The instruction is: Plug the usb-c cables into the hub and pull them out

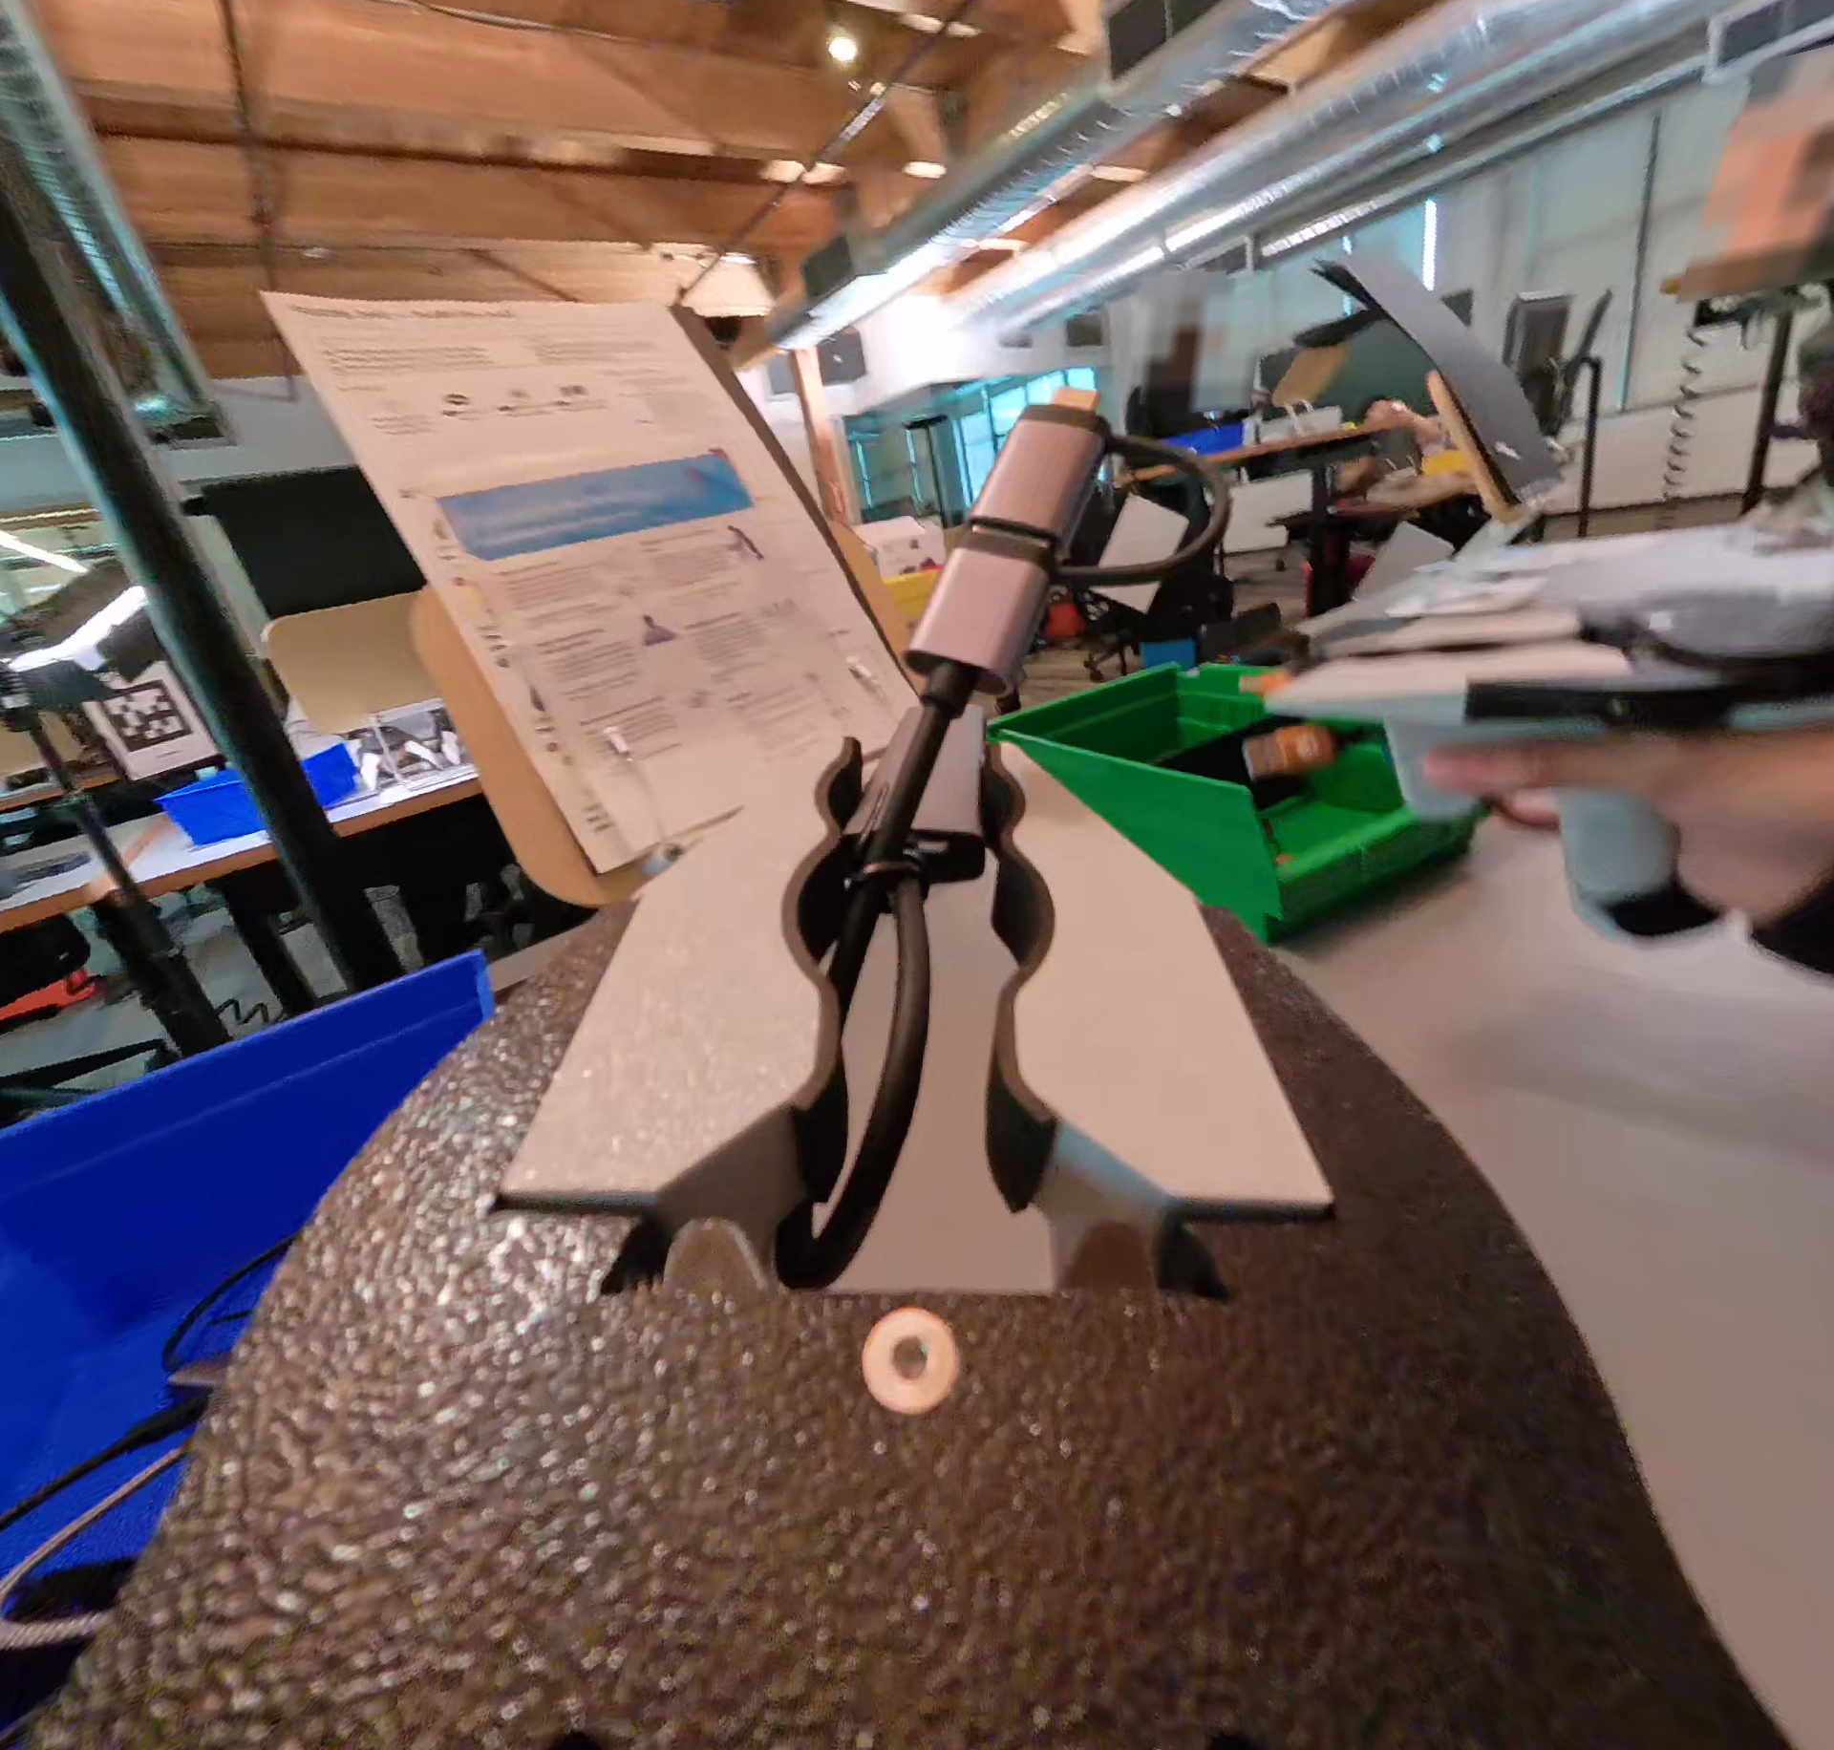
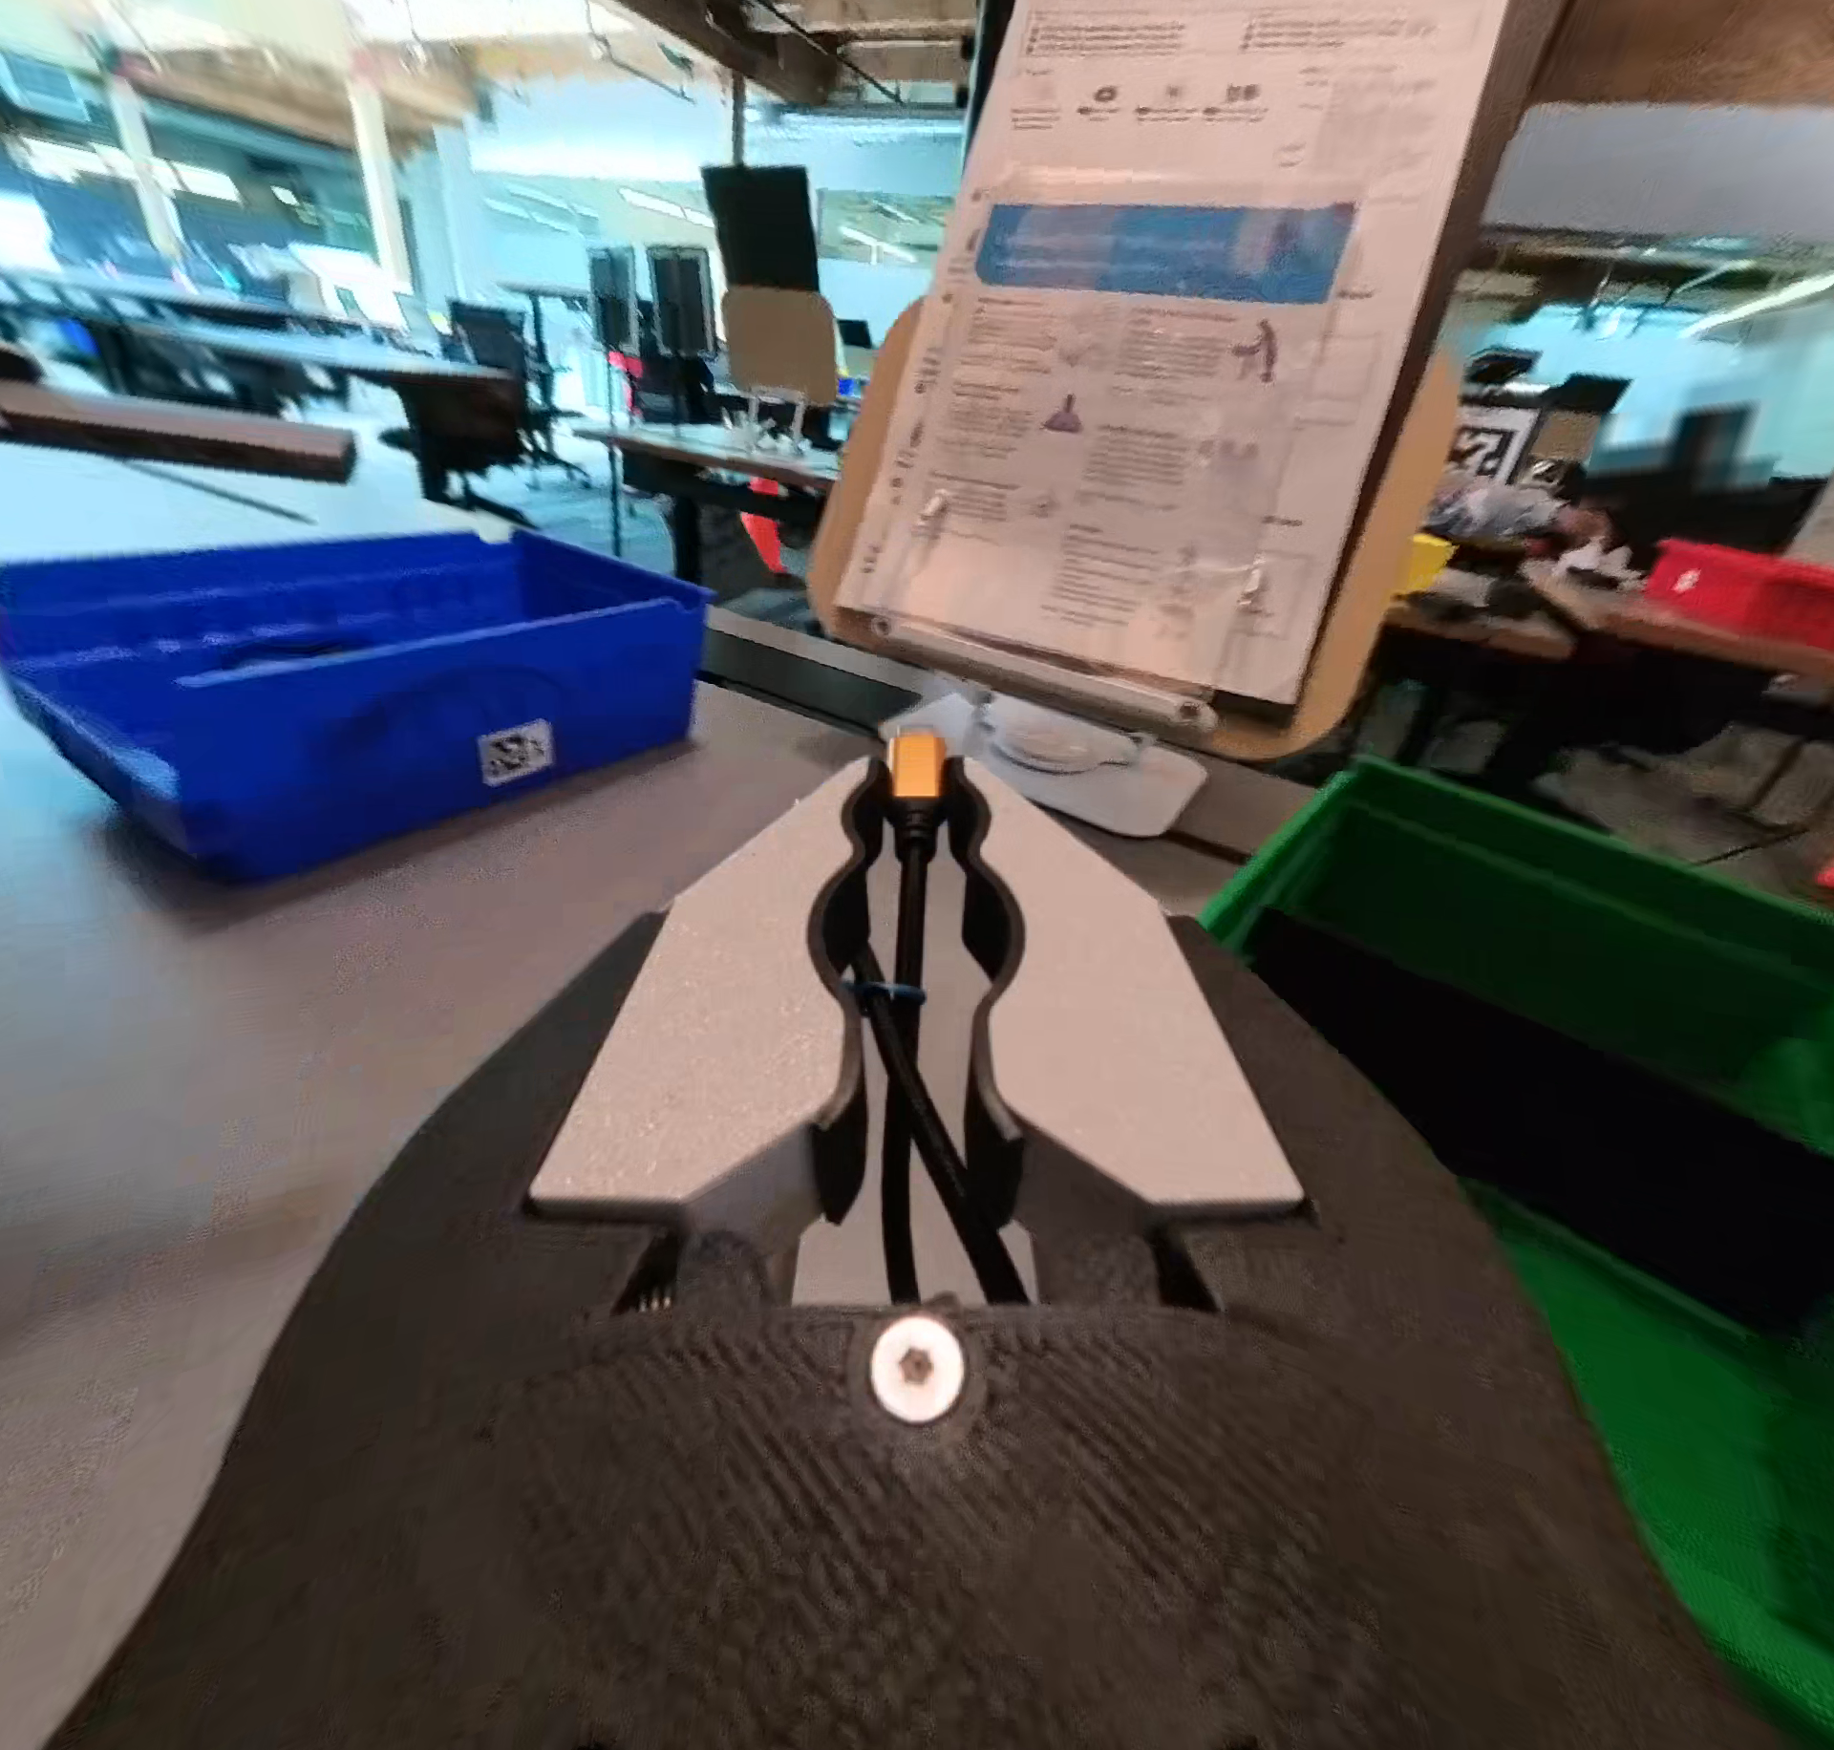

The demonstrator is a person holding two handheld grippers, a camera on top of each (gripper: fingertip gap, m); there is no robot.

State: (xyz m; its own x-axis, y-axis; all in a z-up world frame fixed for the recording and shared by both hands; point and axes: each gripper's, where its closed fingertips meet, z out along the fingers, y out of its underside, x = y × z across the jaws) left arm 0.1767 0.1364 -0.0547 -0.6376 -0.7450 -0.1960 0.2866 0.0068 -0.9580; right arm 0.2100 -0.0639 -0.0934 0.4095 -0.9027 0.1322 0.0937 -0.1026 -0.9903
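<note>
In the left wrist view my left gripper [image 1: 928, 769] is shut on a dark grey hub [image 1: 958, 809] and holds it above the table. The hub's black lead [image 1: 883, 1027] loops back between the fingers. A grey metal connector [image 1: 997, 561] sticks up past the fingertips, with a black cable curling behind it. In the right wrist view my right gripper [image 2: 915, 789] is shut on an orange usb-c plug [image 2: 913, 767], whose black cable [image 2: 908, 1057] runs back between the fingers. The right gripper [image 1: 1290, 685] also shows at the right of the left wrist view, apart from the hub.
A green bin [image 1: 1141, 779] with dark and orange items stands behind the hub; it also shows at the right [image 2: 1548, 918]. A blue bin [image 2: 327, 690] sits left on the grey table [image 2: 298, 1008]. A printed sheet on a cardboard stand [image 2: 1141, 363] stands at the back. Left tips to right tips: about 20 cm.
</note>
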